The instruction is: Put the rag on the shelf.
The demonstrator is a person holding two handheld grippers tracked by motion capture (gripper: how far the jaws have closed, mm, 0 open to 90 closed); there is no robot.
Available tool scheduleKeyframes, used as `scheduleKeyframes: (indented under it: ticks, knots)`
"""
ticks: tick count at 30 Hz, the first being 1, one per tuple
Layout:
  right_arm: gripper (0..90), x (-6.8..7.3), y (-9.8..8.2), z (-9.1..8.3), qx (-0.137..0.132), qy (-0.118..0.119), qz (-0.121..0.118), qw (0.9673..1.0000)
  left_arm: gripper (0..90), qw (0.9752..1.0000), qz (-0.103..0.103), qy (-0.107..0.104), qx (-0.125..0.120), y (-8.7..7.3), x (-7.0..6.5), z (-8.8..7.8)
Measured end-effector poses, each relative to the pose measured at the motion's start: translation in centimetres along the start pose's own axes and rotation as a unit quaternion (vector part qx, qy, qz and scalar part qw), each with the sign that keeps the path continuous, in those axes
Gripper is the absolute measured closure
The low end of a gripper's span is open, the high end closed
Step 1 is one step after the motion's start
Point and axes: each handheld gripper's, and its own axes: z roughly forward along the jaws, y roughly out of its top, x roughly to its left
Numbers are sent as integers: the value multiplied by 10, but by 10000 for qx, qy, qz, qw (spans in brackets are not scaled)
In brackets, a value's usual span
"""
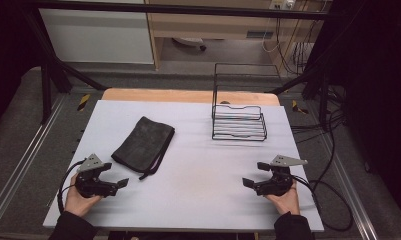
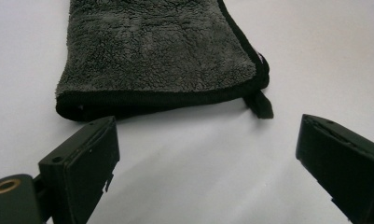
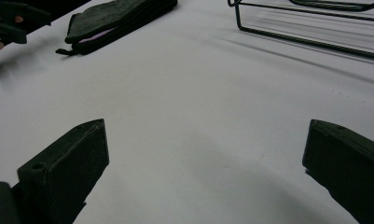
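A folded dark grey towel (image 1: 143, 145) lies on the white table (image 1: 198, 175), left of centre, with a black hem and a small loop at its near corner. My left gripper (image 1: 116, 176) rests near the front left, open and empty, its jaws pointing toward the towel (image 2: 156, 51) just ahead. My right gripper (image 1: 255, 174) sits near the front right, open with nothing between its jaws; bare table lies before it (image 3: 203, 172). The towel (image 3: 114, 18) lies far off to its upper left.
A black wire rack (image 1: 239, 119) stands at the back right of the table, its near bars (image 3: 306, 37) at the top of the right gripper view. Cables (image 1: 328, 185) trail off the right edge. A wooden strip (image 1: 188, 95) runs behind the white surface.
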Motion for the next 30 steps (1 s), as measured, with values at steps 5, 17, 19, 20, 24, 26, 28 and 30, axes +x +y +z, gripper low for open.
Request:
scheduleKeyframes:
  ticks: [5, 17, 19, 20, 24, 26, 28, 30]
  knots:
    - [10, 0, 0, -1, -16, 13, -25, 10000, 60, 10000, 45, 25, 0, 1, -2, 0]
    - [9, 2, -1, -1, 32, -2, -30, 10000, 68, 10000, 30, 53, 29, 5, -6, 0]
    - [9, 3, -2, -1, 57, 6, -38, 10000, 69, 10000, 19, 59, 39, 7, -7, 0]
    - [9, 3, -2, -1, 57, 6, -38, 10000, 69, 10000, 19, 59, 39, 7, -7, 0]
    - [8, 4, -2, 0, 76, 8, -23, 10000, 66, 10000, 38, 22, 65, 12, -12, 1]
    - [8, 4, -3, 0, 78, 10, -33, 10000, 61, 9999, 95, 10, 85, 15, -14, 2]
    - [8, 4, -3, -1, 93, -15, -48, 9999, 61, 9999, 122, 18, 112, 18, -16, 4]
    - [8, 4, -3, -1, 83, -9, -53, 10000, 60, 9998, 126, 33, 127, 23, -18, 5]
